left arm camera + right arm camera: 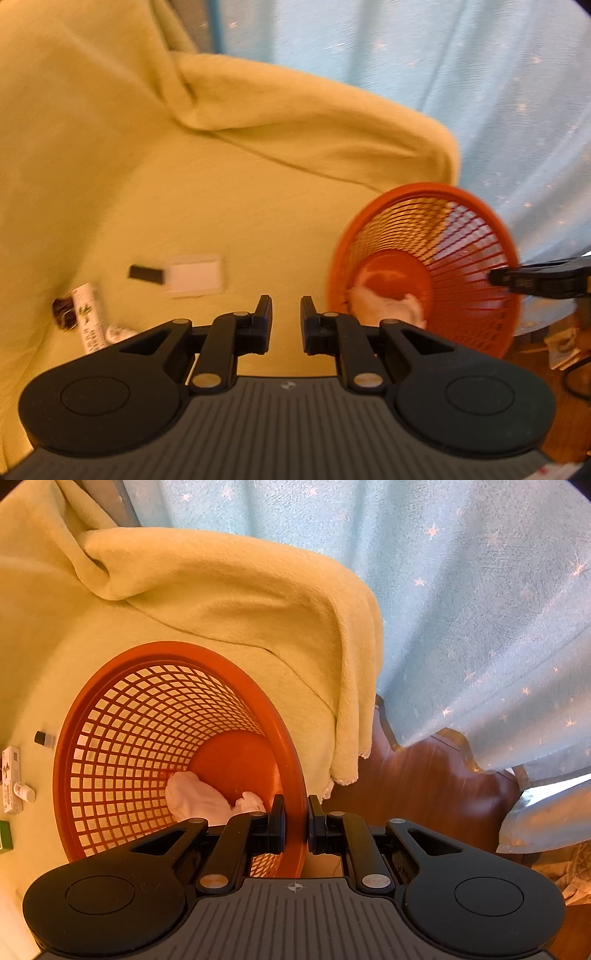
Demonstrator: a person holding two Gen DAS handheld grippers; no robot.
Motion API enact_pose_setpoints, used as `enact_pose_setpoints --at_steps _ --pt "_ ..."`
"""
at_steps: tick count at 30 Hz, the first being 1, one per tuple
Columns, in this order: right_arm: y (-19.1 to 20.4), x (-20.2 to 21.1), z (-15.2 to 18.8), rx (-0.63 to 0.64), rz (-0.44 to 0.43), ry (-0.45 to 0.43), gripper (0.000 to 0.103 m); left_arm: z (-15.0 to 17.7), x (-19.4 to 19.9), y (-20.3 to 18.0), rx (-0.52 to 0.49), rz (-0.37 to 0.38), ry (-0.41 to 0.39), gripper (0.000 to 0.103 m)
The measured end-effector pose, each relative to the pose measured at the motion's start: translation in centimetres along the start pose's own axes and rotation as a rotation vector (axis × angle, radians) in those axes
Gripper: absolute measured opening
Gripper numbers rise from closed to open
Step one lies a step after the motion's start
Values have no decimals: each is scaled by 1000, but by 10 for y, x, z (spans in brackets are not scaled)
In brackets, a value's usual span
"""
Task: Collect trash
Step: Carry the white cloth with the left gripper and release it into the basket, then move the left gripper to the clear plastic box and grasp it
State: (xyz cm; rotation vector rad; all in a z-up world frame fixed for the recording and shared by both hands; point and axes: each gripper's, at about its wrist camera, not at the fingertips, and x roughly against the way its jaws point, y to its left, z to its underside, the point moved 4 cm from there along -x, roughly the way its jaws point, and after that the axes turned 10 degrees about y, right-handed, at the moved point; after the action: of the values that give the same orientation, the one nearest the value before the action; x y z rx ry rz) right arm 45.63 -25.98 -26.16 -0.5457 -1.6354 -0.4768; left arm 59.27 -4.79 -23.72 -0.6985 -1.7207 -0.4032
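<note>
**Right claw pinches the basket rim; left claw hangs empty over the blanket**

The right claw (296, 825) is closed on the near rim of the orange mesh basket (110, 746), one finger inside the wall and one outside. In the left wrist view the same claw (496, 277) reaches in from the right edge and meets the basket (461, 236) at its far rim; most of its body is cut off by the frame. The basket is tilted, its mouth towards both cameras. Crumpled white paper (199, 797) lies at the bottom against the lower wall, partly hidden behind the right claw's linkage.

The left claw (286, 319) is parted with nothing between its fingers, just left of the basket and above a yellow-green blanket (184, 192). The blanket gives a broad, flat stretch ahead of the left claw; further back it rises in a thick fold. On the right its edge drops away beside the basket, with a dark wooden floor (424, 775) and a pale blue star-patterned curtain (480, 609) beyond.

To the left on the blanket lie a white card (195, 275) touching a small black piece (146, 274), and nearer the edge a printed box (88, 317) with a dark thing beside it. Motion blur smears them, so I cannot tell what they are. The right wrist view shows a small white bottle (24, 792) by the box, and a green object cut by the frame.
</note>
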Motion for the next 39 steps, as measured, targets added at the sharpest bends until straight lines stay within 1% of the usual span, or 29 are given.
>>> enact_pose_setpoints --at_steps 4,5,8,12,16,18,19,21,24,28,30,32,33,35,38,39 --pt "-1 0 1 2 1 6 8 6 -13 22 27 -33 16 15" --pt "-2 -1 1 -6 -3 4 8 7 -17 27 33 -38 17 17" --pt "-6 -2 1 -26 0 6 8 12 -28 41 43 -54 27 18" --pt "-15 -5 -3 -85 -15 -4 8 18 -45 57 52 -66 35 21" --pt "-27 -6 -8 -140 -12 -17 8 18 -66 71 39 -81 29 25" --pt "-33 -6 -11 -155 -7 -26 8 16 -76 77 12 -89 12 31" --pt "-35 -6 -12 -160 -4 -27 8 14 -82 79 -7 -95 6 32" --pt "-40 -7 -14 -170 -9 -29 8 10 -93 84 -52 -90 -11 37" --pt "-40 -8 -12 -169 -9 -30 8 3 -113 92 -121 -96 -8 40" --pt "-43 -8 -9 -180 -11 -35 8 -3 -138 102 -181 -106 3 45" --pt "-46 -9 -10 -187 -10 -34 8 -5 -147 106 -219 -108 0 53" --pt "-47 -10 -9 -194 -8 -33 9 -7 -154 107 -277 -114 -10 57" --pt "-47 -10 -10 -196 -9 -33 9 -8 -157 108 -305 -116 -15 62" --pt "-48 -10 -11 -201 -10 -33 9 -9 -164 108 -360 -118 -21 65" --pt "-48 -10 -10 -203 -10 -40 9 -12 -176 110 -419 -132 -8 66" --pt "-48 -10 -9 -204 -11 -40 9 -12 -180 111 -438 -142 -9 69"
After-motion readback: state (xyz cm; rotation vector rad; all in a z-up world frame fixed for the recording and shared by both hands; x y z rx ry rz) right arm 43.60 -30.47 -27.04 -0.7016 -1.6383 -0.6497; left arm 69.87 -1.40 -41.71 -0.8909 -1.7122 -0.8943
